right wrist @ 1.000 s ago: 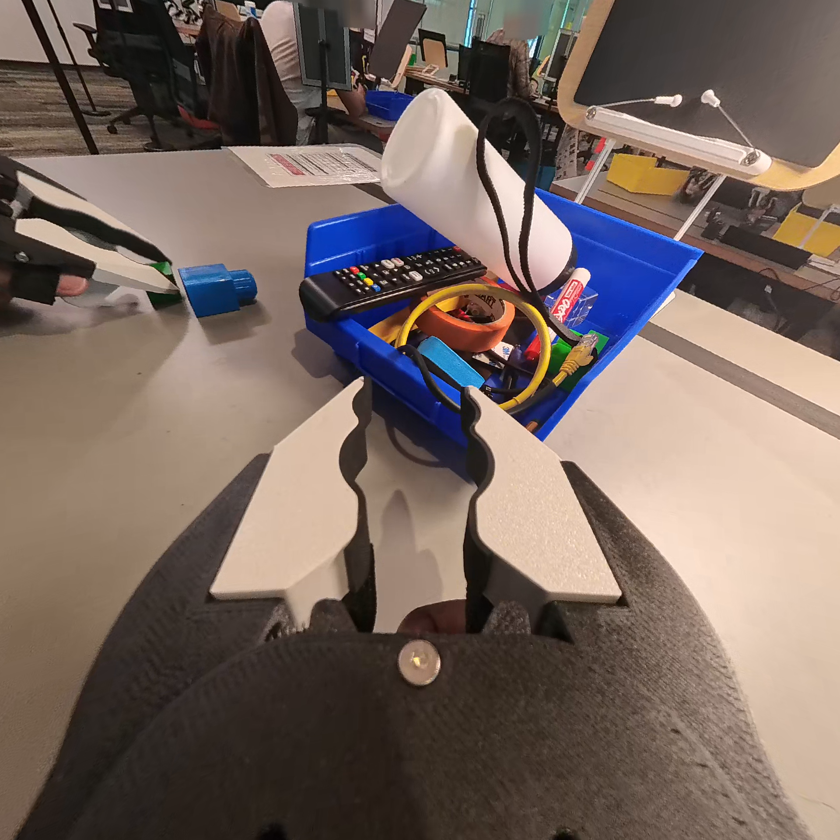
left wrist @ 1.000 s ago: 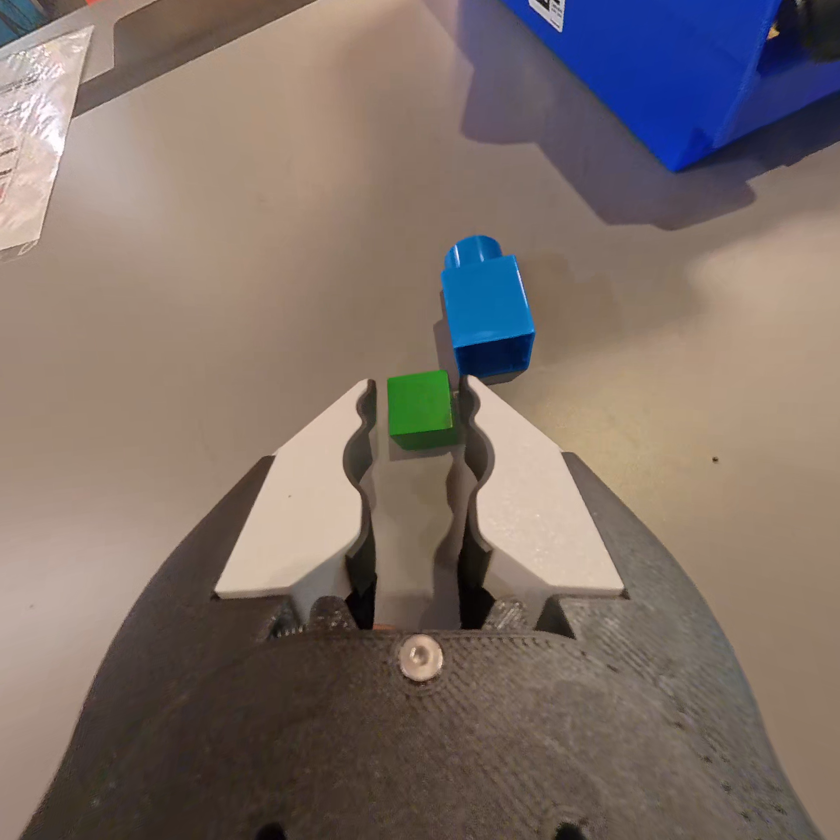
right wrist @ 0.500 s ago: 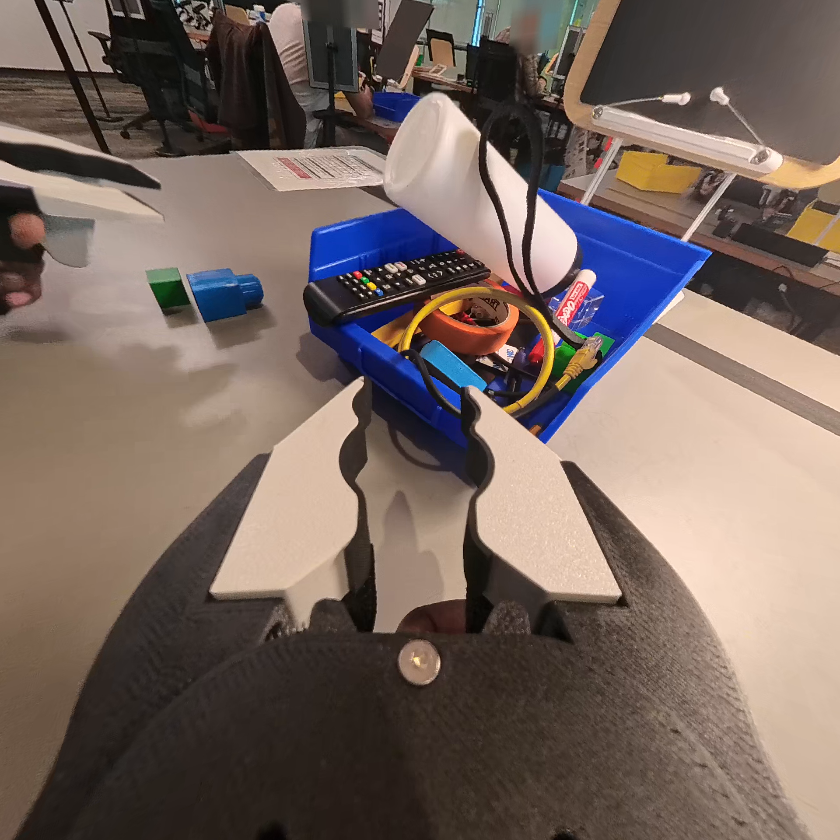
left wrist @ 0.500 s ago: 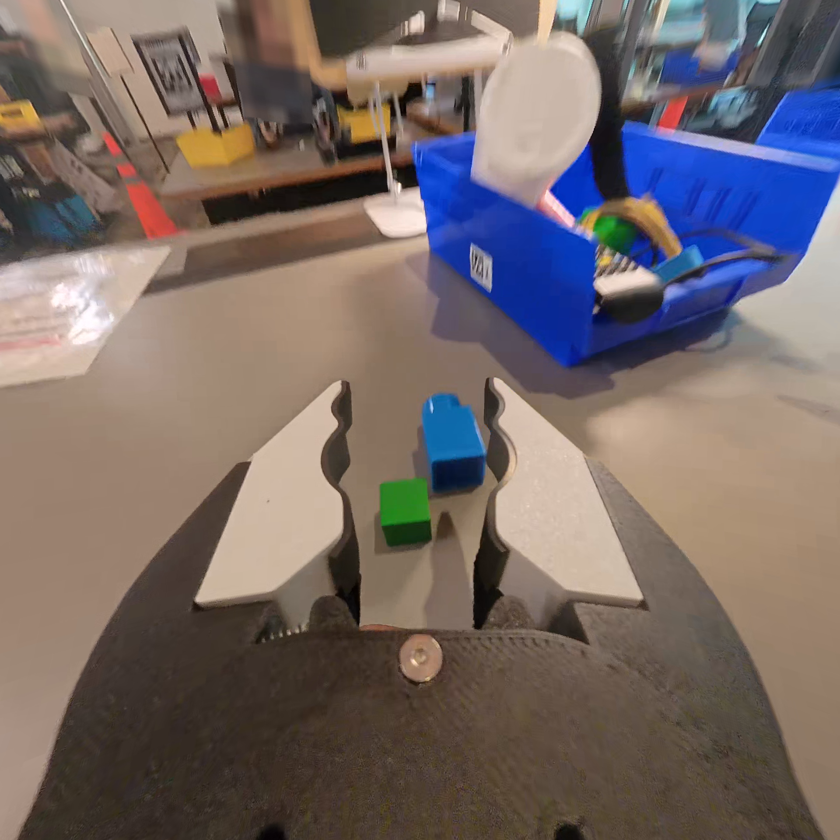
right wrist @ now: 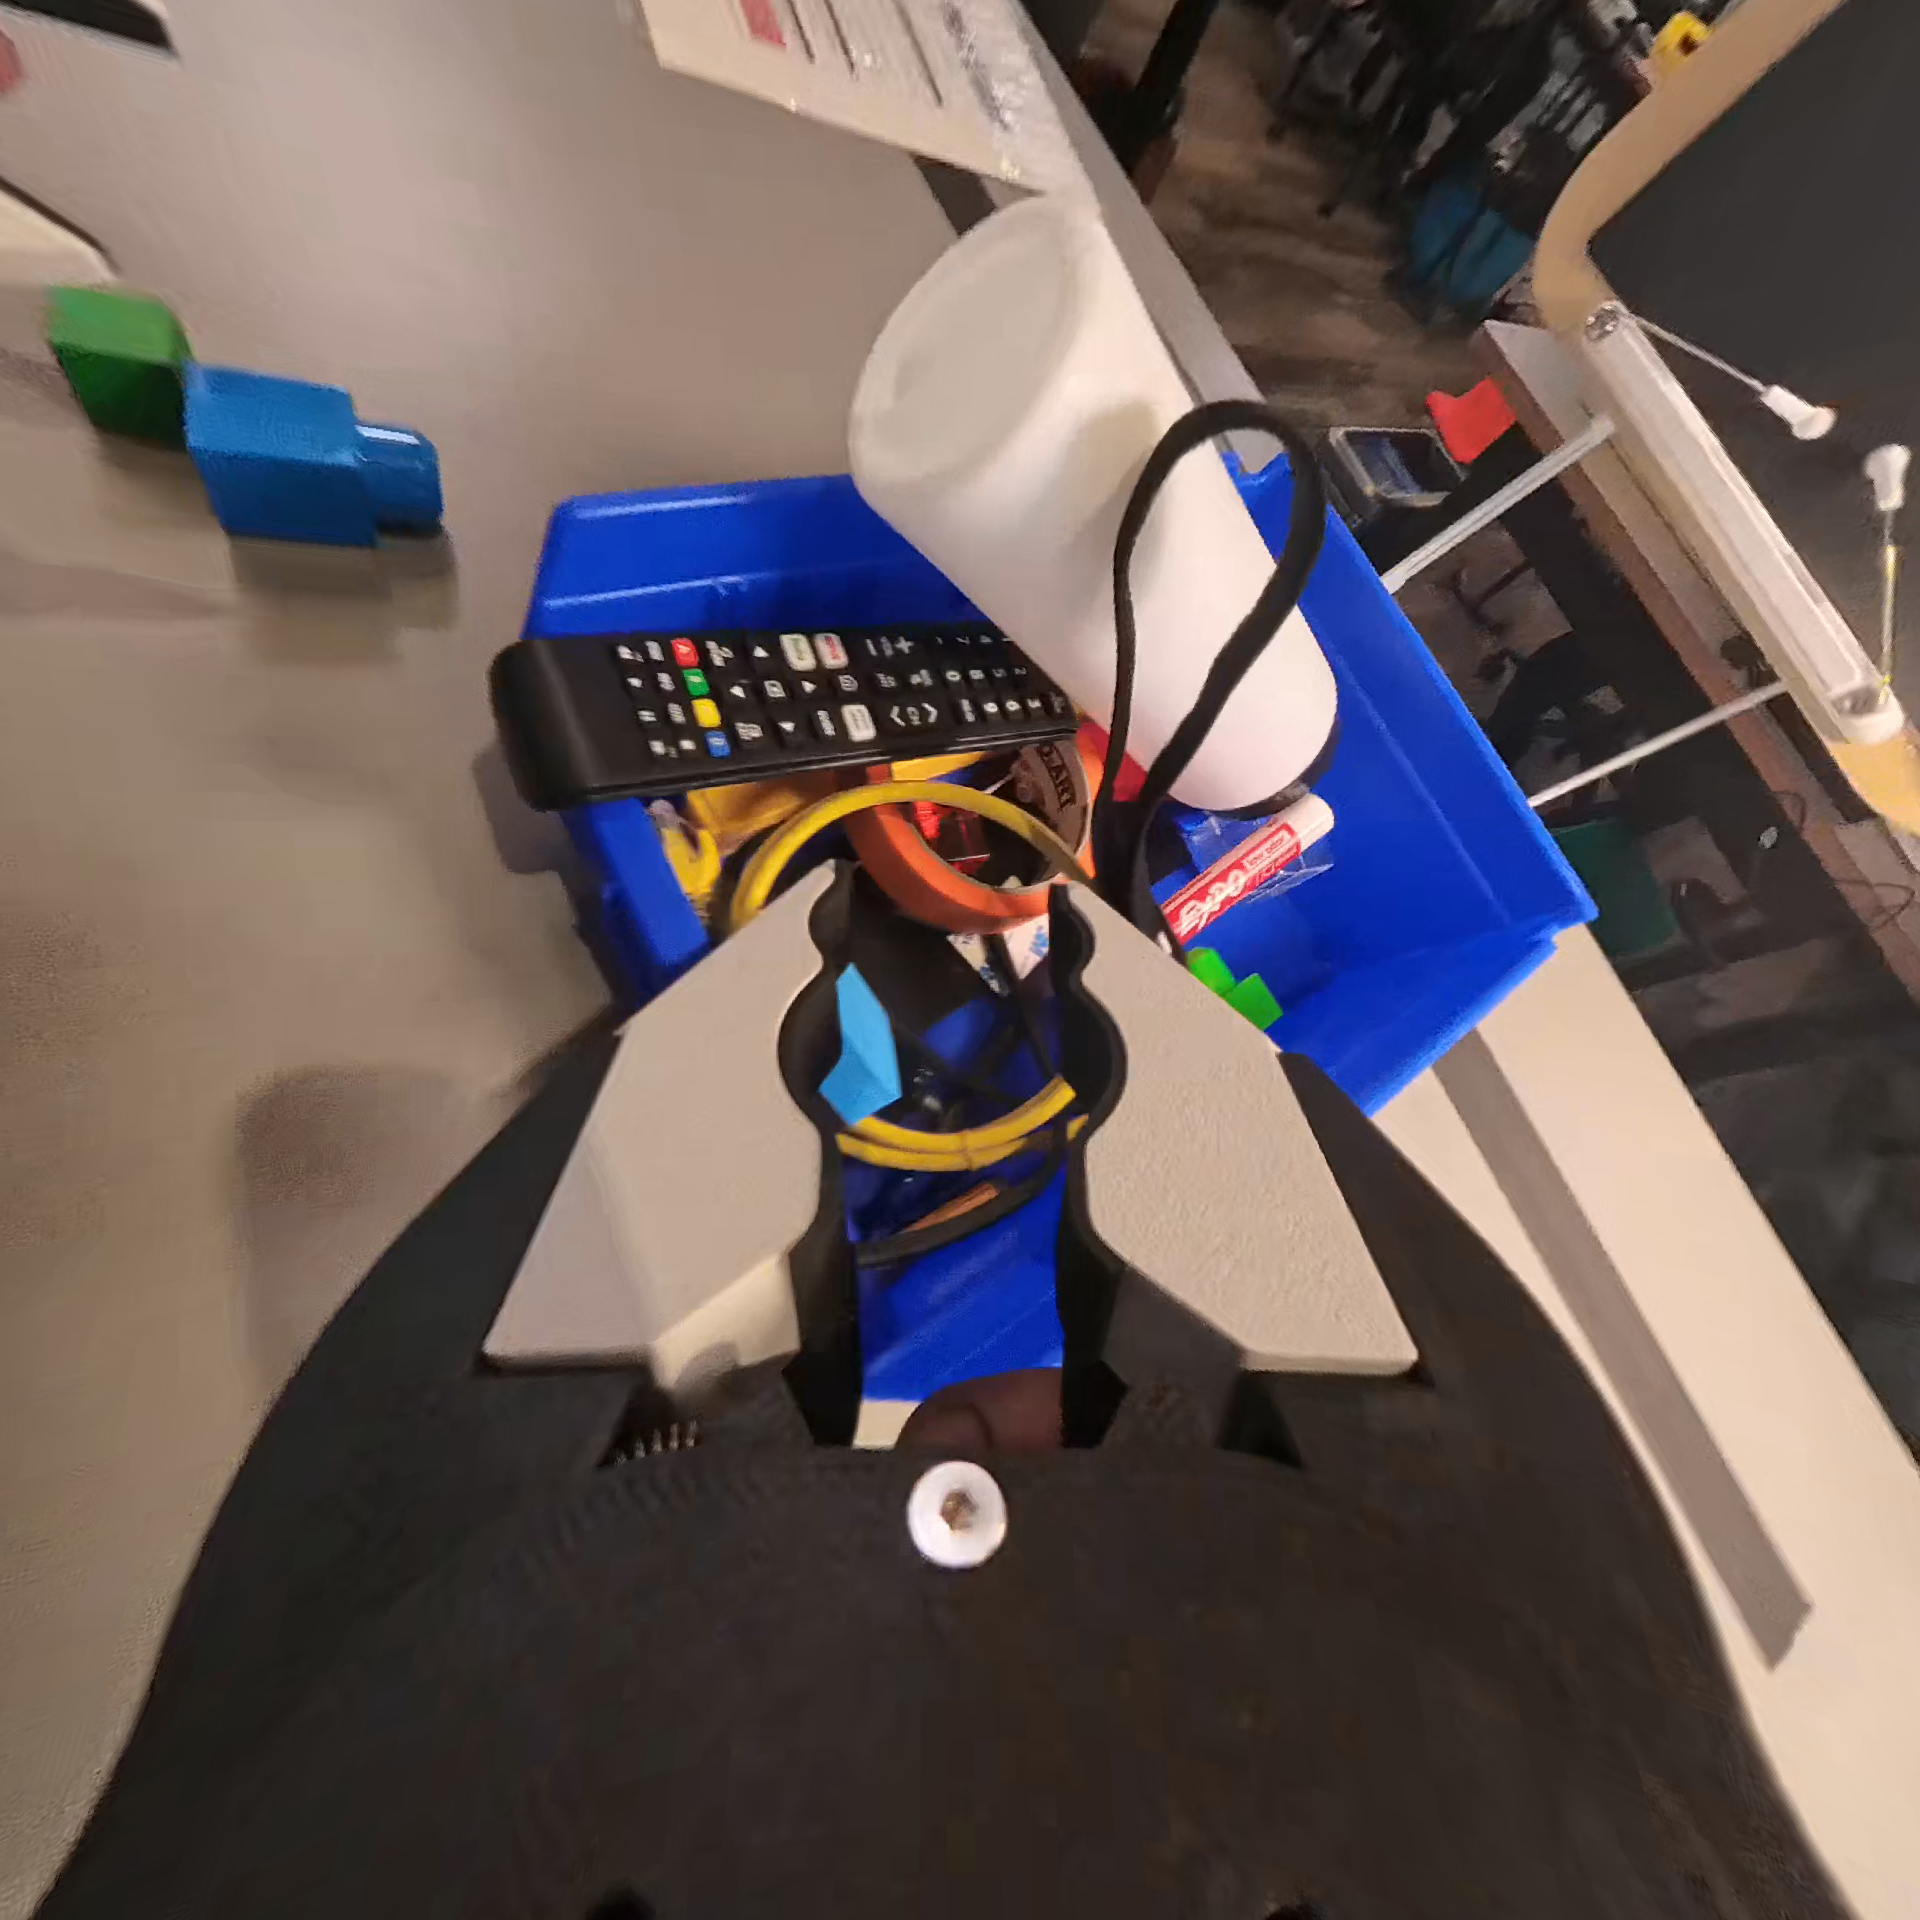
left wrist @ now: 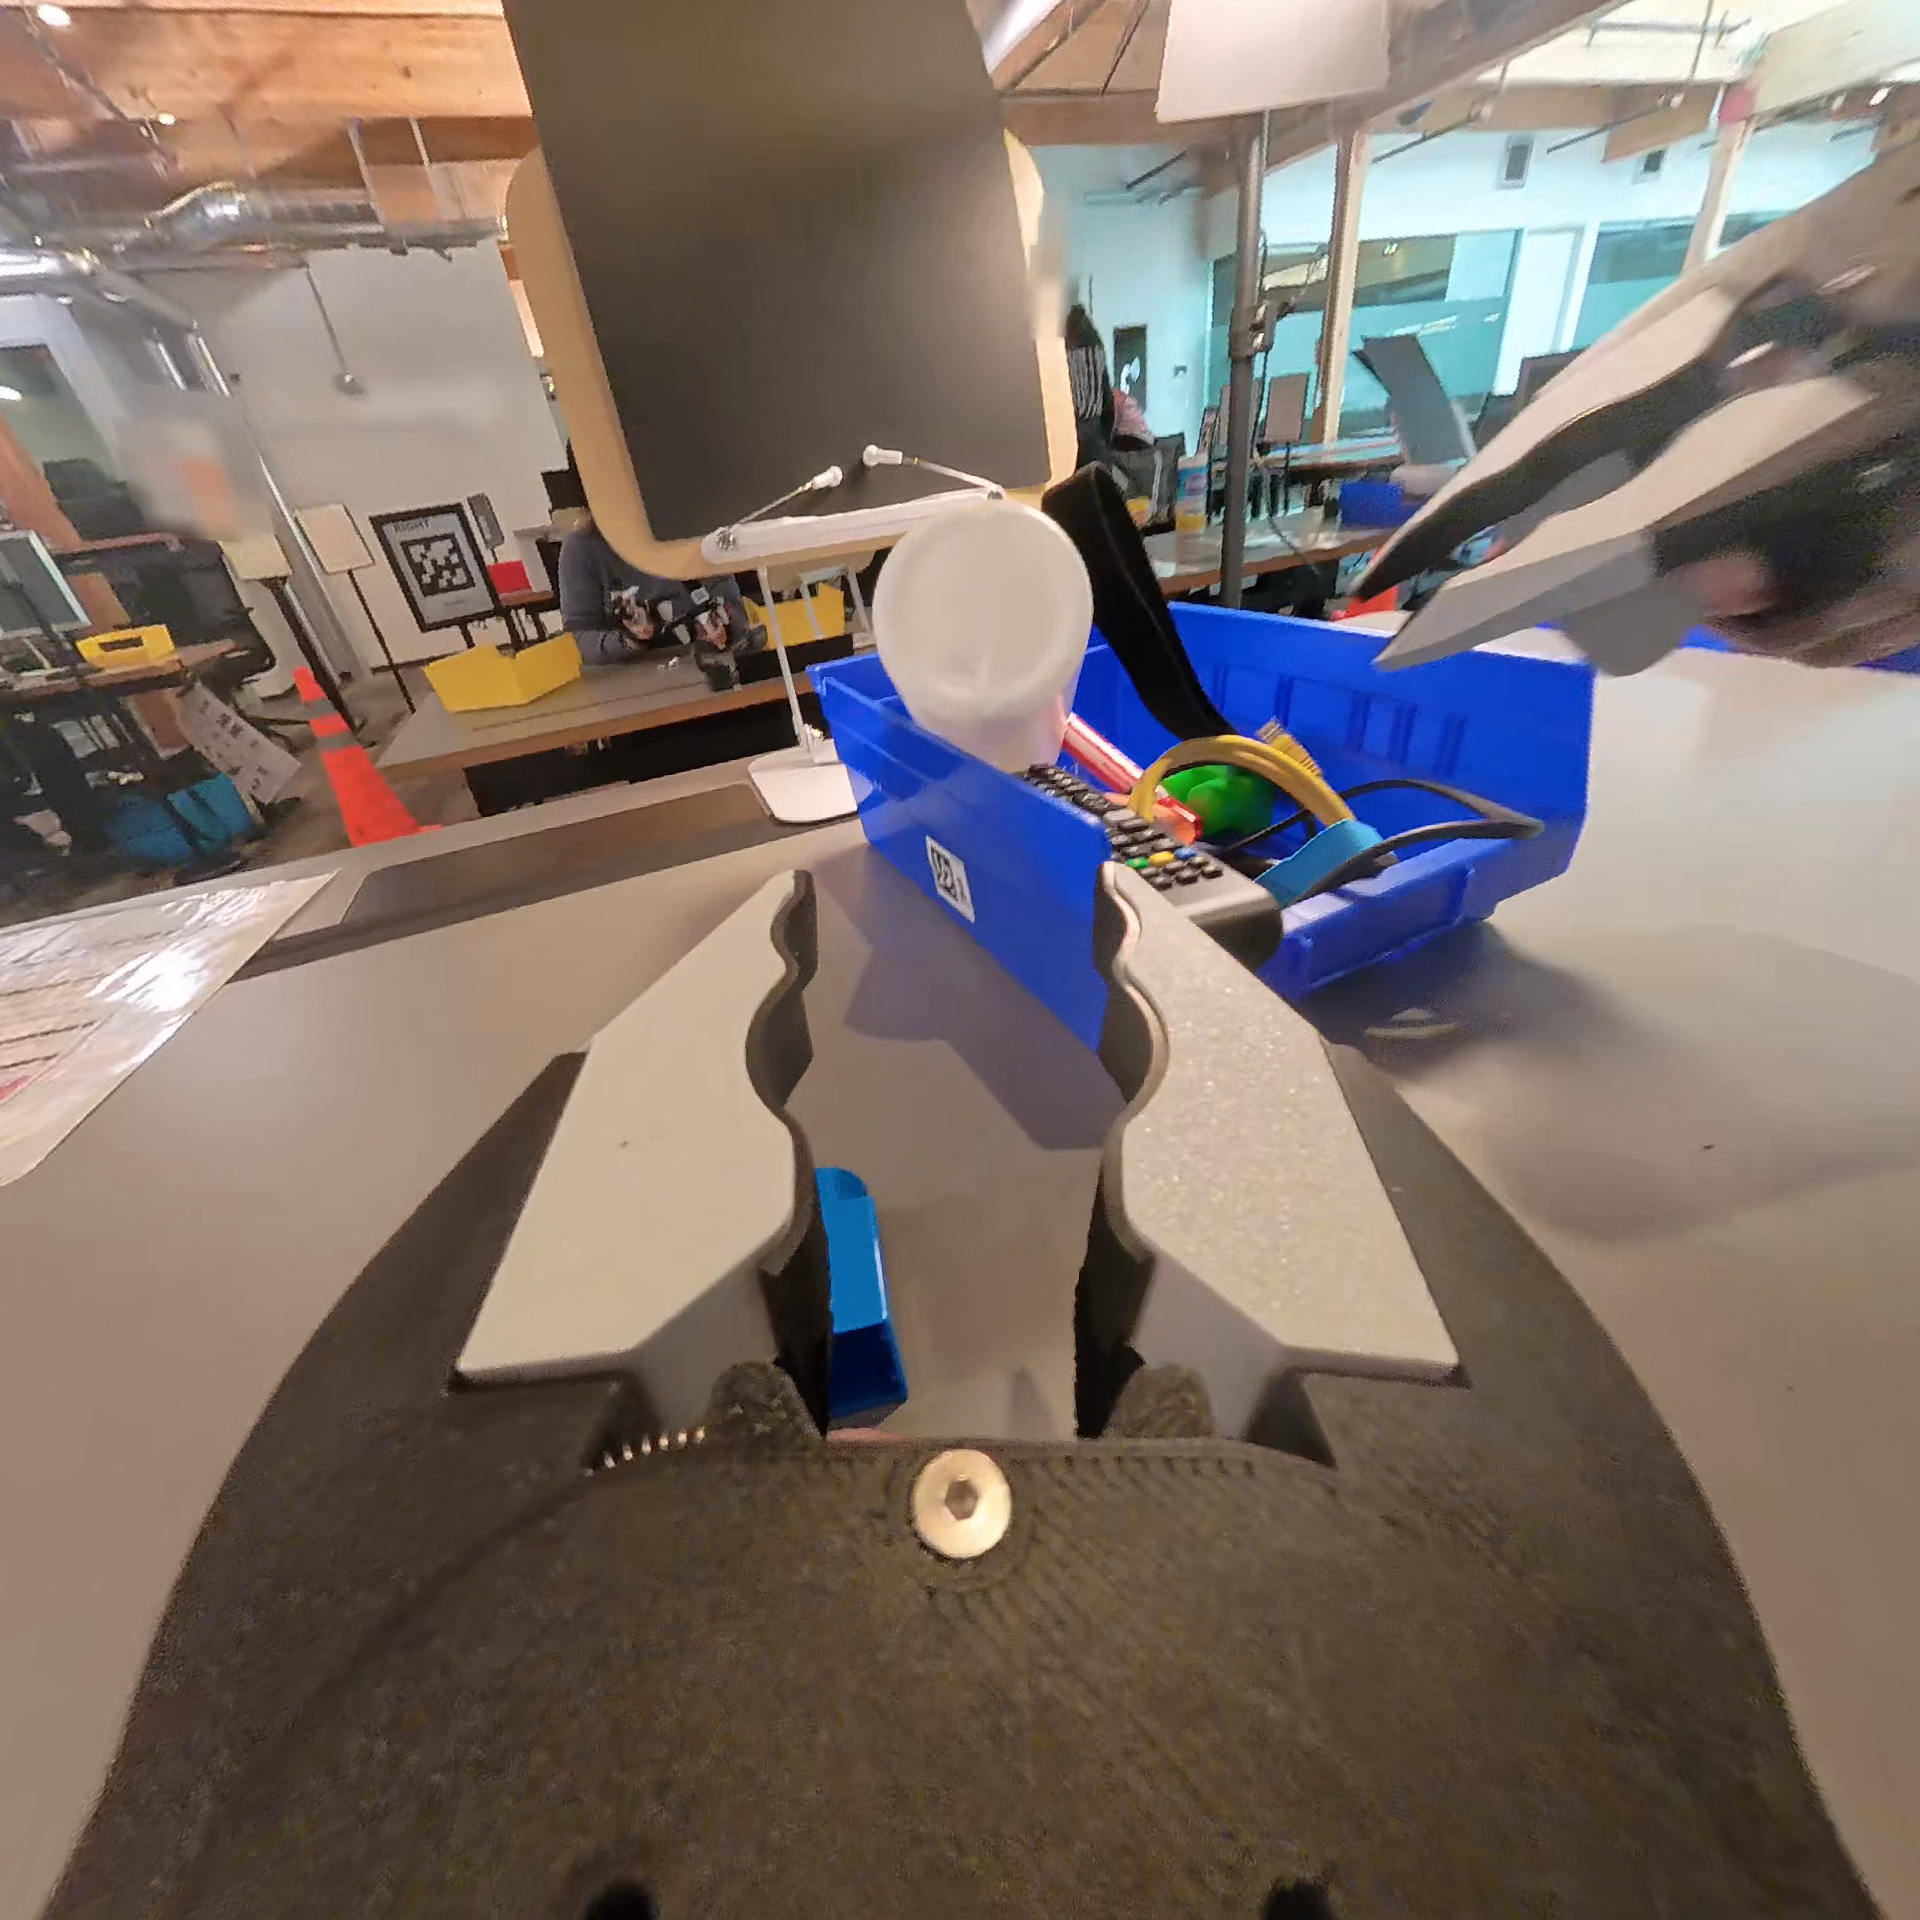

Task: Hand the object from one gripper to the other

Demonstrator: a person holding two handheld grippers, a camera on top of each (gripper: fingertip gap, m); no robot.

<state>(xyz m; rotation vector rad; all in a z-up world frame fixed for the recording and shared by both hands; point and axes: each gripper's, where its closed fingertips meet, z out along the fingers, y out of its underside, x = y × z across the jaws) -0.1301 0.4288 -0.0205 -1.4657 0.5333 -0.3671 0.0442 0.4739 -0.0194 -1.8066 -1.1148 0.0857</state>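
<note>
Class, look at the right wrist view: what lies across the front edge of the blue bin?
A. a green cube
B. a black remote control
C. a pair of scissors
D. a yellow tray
B: the black remote control lies across the rim of the blue bin, beside the tilted white bottle; the green cube sits on the table.

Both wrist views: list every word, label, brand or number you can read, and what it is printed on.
Writing is not copied out here; these things bear it:
White sticker on the blue bin: short print.
Marker in the bin: printed barrel.
Tape roll: printed core.
Remote: tiny button markings.
Laminated sheet: blurred.
Wall poster: heading too small.
</note>
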